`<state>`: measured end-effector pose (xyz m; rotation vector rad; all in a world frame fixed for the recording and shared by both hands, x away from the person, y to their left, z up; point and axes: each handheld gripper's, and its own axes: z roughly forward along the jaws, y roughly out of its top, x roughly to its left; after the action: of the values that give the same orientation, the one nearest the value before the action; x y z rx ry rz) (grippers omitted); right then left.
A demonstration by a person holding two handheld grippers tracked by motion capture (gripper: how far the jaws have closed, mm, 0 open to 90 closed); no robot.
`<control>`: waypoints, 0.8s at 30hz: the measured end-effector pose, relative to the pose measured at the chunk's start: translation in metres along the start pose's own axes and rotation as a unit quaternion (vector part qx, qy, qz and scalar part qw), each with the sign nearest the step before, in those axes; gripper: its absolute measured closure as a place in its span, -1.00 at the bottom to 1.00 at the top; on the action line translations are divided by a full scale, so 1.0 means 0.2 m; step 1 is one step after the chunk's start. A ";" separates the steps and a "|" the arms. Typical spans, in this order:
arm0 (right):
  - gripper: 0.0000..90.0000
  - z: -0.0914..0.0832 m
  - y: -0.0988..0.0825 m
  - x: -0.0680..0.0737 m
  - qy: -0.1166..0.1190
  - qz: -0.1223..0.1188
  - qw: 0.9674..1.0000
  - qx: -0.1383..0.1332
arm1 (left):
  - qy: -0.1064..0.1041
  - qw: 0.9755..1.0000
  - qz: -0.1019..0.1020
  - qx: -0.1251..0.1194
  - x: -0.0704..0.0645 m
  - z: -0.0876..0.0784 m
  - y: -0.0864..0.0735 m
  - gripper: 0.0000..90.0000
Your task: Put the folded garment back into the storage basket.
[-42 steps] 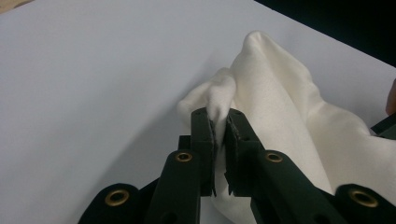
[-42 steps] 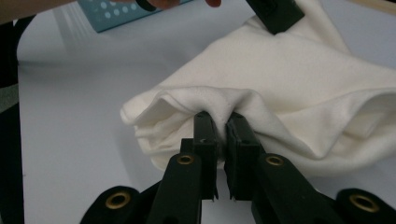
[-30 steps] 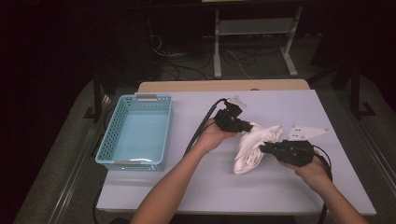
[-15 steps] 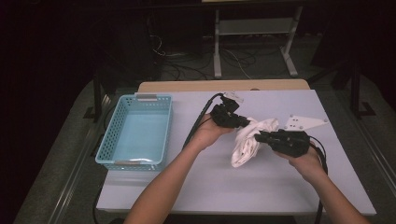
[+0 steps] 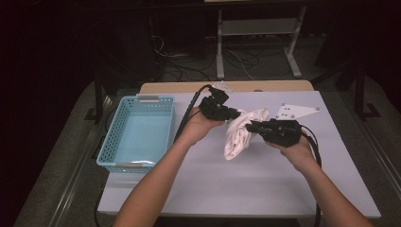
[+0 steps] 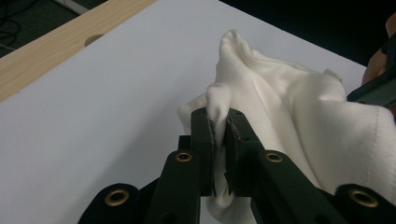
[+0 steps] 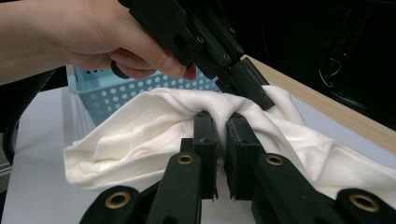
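Fingers of both the left gripper (image 6: 219, 133) and right gripper (image 7: 220, 128) pinch folds of one white cloth (image 5: 239, 135), bunched between them. High view adds one blue basket (image 5: 137, 132) left of them.

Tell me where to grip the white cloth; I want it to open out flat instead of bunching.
Grip the white cloth at its hemmed edge, one tool near each end, coming in level from the two sides. It now hangs in bunched folds because the left tool and right tool each pinch a gathered fold; the hem shows a straight line to spread along.
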<state>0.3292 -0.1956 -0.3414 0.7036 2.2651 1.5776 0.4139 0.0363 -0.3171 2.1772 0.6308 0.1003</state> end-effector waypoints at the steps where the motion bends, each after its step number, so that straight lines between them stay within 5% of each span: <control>1: 0.84 0.01 0.01 0.00 0.001 -0.002 1.000 -0.001 | 0.002 1.000 -0.002 0.001 0.01 -0.01 0.00 0.83; 24: 0.84 0.29 0.18 0.03 0.032 -0.010 0.999 0.011 | 0.031 0.999 -0.025 -0.005 0.18 -0.26 -0.10 0.83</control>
<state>0.3610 -0.1355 -0.3278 0.6423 2.3317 1.5893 0.4227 0.1009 -0.3036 2.1540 0.7195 0.1451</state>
